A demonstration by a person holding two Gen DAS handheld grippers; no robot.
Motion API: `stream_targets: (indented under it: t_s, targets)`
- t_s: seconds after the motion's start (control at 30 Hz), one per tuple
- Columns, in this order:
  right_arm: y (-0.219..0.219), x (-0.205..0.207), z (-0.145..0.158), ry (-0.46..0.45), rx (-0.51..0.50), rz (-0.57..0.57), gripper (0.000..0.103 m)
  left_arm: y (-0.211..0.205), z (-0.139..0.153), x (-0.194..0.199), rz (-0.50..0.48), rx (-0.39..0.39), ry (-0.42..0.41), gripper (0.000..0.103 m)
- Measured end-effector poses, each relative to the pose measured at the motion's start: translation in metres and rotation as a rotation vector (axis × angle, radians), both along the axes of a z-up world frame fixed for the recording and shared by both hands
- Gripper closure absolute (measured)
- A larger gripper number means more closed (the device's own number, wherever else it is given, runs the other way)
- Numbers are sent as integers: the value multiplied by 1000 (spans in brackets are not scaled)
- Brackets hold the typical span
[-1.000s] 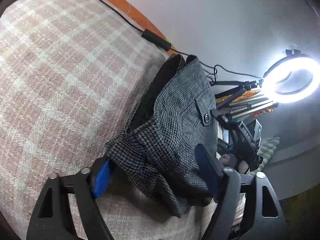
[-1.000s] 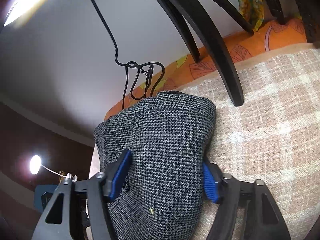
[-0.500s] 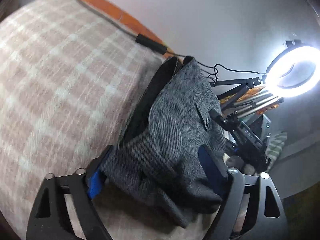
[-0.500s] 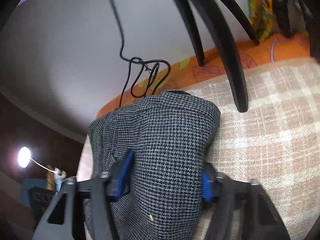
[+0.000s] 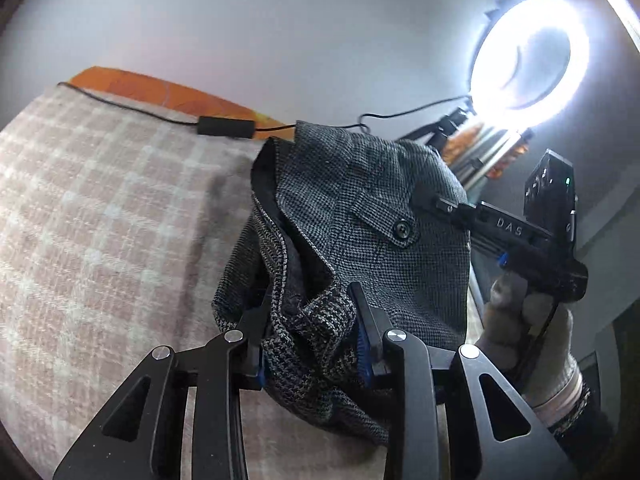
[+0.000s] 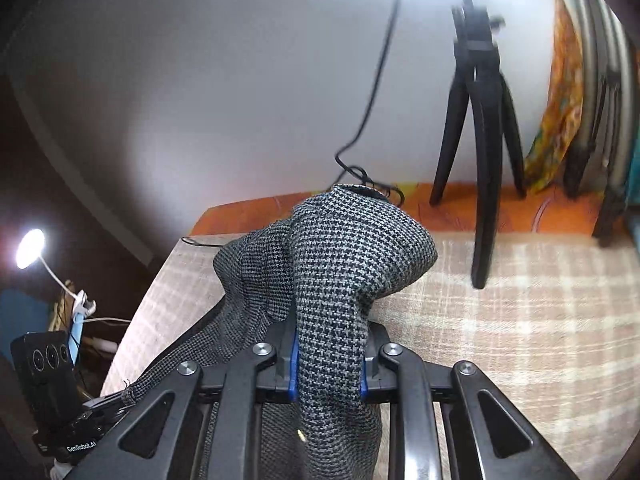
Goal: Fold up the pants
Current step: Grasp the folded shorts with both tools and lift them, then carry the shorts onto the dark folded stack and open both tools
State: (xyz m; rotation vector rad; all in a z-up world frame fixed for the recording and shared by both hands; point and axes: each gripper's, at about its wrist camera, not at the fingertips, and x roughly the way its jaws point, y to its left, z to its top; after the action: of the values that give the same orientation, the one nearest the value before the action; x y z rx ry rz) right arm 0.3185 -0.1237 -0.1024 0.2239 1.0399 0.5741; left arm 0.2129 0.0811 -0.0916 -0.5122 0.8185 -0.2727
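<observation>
Lifting stage, by my judgement: the left claw and right claw are each clamped on a bunch of the grey houndstooth pants, raised partly off the plaid-covered table. Next move calls for spreading them flat. Fabric crumpled, buttoned pocket flap outward.

Ahead of my fingers I see a plaid blanket against a white wall. A ring light glares upper right; a black tripod stands beyond the fingertips.

Both claws now clamped on pants.
</observation>
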Motion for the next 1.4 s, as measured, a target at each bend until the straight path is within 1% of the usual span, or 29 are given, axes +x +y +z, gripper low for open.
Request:
stream_targets:
  t_s: [0.03, 0.1, 0.13, 0.2, 0.27, 0.47, 0.57, 0.7, 0.83, 1.03, 1.27, 1.4]
  targets:
    - [-8, -1, 1, -10, -2, 4, 84, -3, 3, -2, -9, 6, -8, 73]
    - [-14, -7, 12, -33, -17, 8, 84, -12, 9, -7, -33, 13, -26, 73]
    - [-14, -9, 12, -41, -21, 7, 84, -20, 13, -9, -47, 16, -38, 73]
    - [-20, -15, 19, -53, -26, -2, 84, -35, 20, -10, -76, 32, -59, 73]
    - [-28, -21, 26, -59, -27, -18, 84, -48, 26, -12, -106, 32, -77, 73]
    - [-77, -32, 44, -77, -65, -63, 84, -90, 39, -12, -205, 28, -112, 73]
    - [-102, -35, 58, -90, -87, -87, 84, -120, 47, -10, -255, 44, -146, 73]
    - [-142, -37, 75, -118, -116, -126, 84, -154, 52, 2, -300, 12, -165, 73]
    - [-187, -33, 90, -140, -151, -167, 85, -197, 62, 16, -360, 1, -190, 73]
    - [-250, -23, 105, -180, -202, -219, 85, -269, 72, 42, -449, 32, -226, 73]
    - [-325, 2, 113, -210, -249, -287, 85, -339, 80, 66, -498, 35, -265, 73]
    - [-354, 16, 118, -224, -268, -299, 85, -373, 80, 75, -511, 52, -288, 73]
